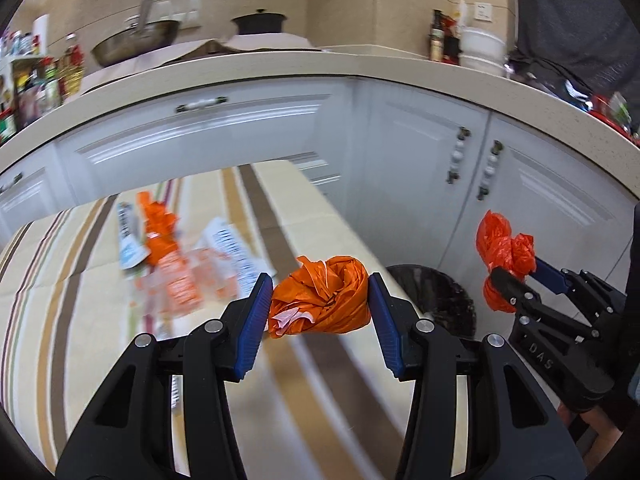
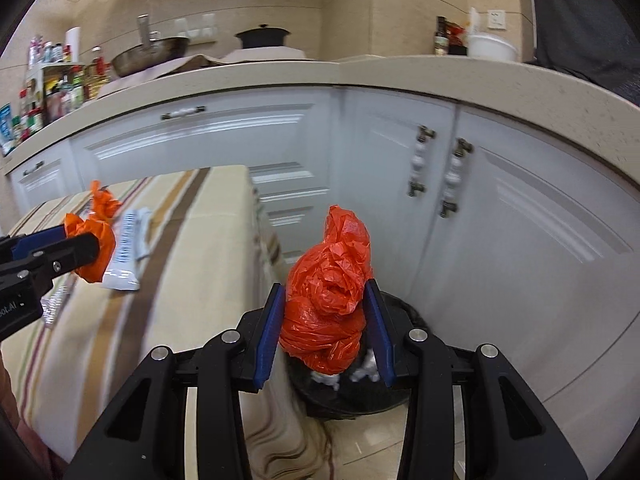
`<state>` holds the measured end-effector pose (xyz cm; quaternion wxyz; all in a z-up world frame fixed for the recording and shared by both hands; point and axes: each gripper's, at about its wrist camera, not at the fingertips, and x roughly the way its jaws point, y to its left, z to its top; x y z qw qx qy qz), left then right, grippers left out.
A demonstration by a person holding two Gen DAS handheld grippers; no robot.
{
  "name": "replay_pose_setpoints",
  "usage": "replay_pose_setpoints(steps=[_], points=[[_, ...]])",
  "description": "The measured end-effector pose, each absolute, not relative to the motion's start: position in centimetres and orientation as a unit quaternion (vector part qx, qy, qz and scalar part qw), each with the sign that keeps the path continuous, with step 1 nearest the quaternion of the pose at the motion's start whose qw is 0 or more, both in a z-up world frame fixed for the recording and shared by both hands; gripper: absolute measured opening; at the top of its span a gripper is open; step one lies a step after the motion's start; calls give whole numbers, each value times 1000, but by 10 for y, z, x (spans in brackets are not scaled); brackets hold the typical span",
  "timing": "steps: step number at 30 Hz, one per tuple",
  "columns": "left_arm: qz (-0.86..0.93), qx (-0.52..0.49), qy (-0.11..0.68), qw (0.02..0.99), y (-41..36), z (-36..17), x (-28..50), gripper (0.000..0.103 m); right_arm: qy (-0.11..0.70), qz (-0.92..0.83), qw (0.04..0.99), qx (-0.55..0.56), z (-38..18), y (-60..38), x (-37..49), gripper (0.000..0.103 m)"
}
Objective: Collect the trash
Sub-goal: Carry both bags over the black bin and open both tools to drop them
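Trash in two bundles, one in each gripper. The left gripper [image 1: 320,300] has its blue pads pressed against both sides of a crumpled orange wrapper [image 1: 322,298], held in the air above the edge of a table with a striped cloth [image 1: 60,280]. The right gripper [image 2: 325,322] clamps a scrunched red-orange plastic bag [image 2: 328,292] the same way, its jaws closed part-way on the wad. That bag hangs over a black trash bin [image 2: 396,392] on the floor just beside the table, and white crumpled scraps [image 2: 366,370] show inside the bin under the bag. In the left wrist view the right gripper appears off to the right, near the bin's rim. More litter lies on the cloth behind the left gripper: orange wrappers [image 1: 160,236] and white printed packets [image 1: 230,248], blurred. Beyond stand white cabinet doors [image 2: 500,220] under a pale countertop [image 1: 280,68], which carries a metal pan [image 1: 134,42], a dark lidded pot [image 1: 260,24], bottles [image 1: 44,76] and a white tub [image 1: 482,50].
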<state>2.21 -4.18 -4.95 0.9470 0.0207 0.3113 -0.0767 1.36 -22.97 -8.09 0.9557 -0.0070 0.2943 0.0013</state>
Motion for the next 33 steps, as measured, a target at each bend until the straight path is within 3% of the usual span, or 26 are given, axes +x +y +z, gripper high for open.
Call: replay_pose_setpoints(steps=[18, 19, 20, 22, 33], points=[[-117, 69, 336, 932, -153, -77, 107, 48, 307, -43, 951, 21, -105, -293, 61, 41], [-115, 71, 338, 931, -156, -79, 111, 49, 306, -41, 951, 25, -107, -295, 66, 45], [-111, 70, 341, 931, -158, -82, 117, 51, 307, -40, 950, 28, -109, -298, 69, 56], [-107, 69, 346, 930, -161, -87, 123, 58, 307, -52, 950, 32, -114, -303, 77, 62], [-99, 58, 358, 927, -149, -89, 127, 62, 322, -63, 943, 51, -123, -309, 75, 62]])
